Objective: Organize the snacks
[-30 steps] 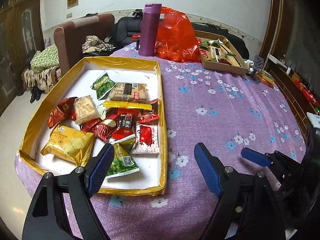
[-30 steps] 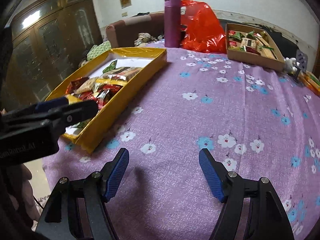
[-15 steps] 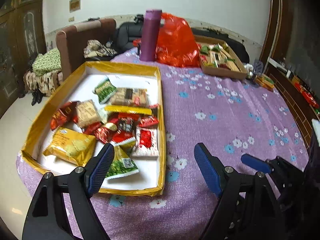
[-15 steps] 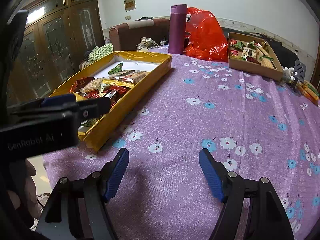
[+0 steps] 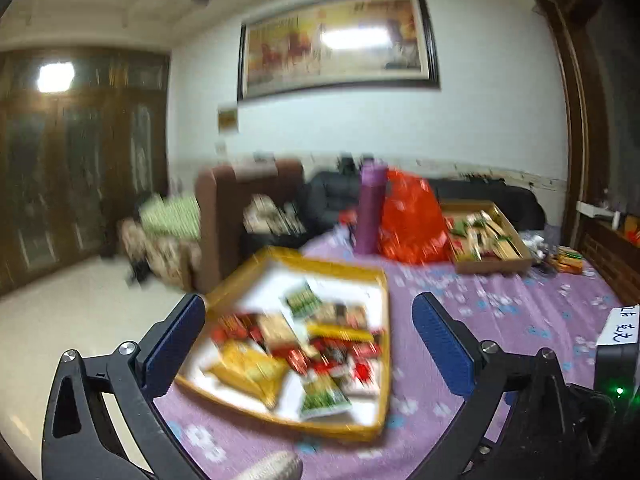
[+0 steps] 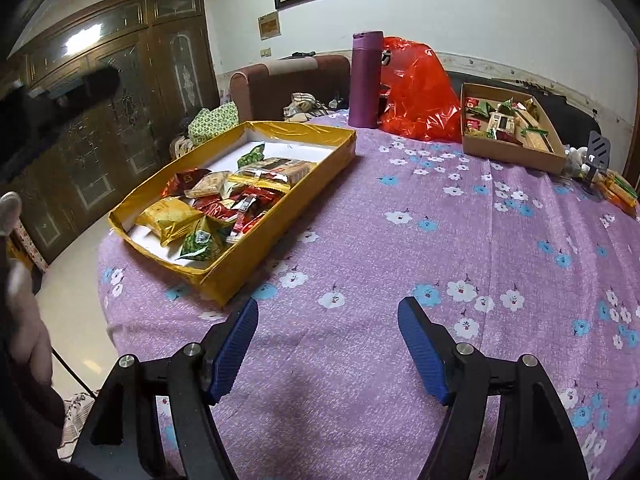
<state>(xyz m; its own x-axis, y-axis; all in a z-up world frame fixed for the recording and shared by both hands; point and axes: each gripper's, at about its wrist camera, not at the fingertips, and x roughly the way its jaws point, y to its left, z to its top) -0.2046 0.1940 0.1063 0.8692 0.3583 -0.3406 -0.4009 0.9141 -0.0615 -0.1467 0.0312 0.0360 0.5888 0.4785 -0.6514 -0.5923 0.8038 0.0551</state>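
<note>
Lifting away from the shallow gold cardboard tray (image 6: 320,160) of wrapped snacks (image 6: 216,208), the left gripper (image 5: 308,344), apparently empty, and right gripper (image 6: 328,344) stay spread; sorting seems finished.

A lived-in home sitting room: brown sofa (image 6: 288,80), framed painting (image 5: 336,42) on the white wall, dark wooden cabinet doors (image 6: 120,92), a table under a flowered purple cloth (image 6: 460,240).
</note>
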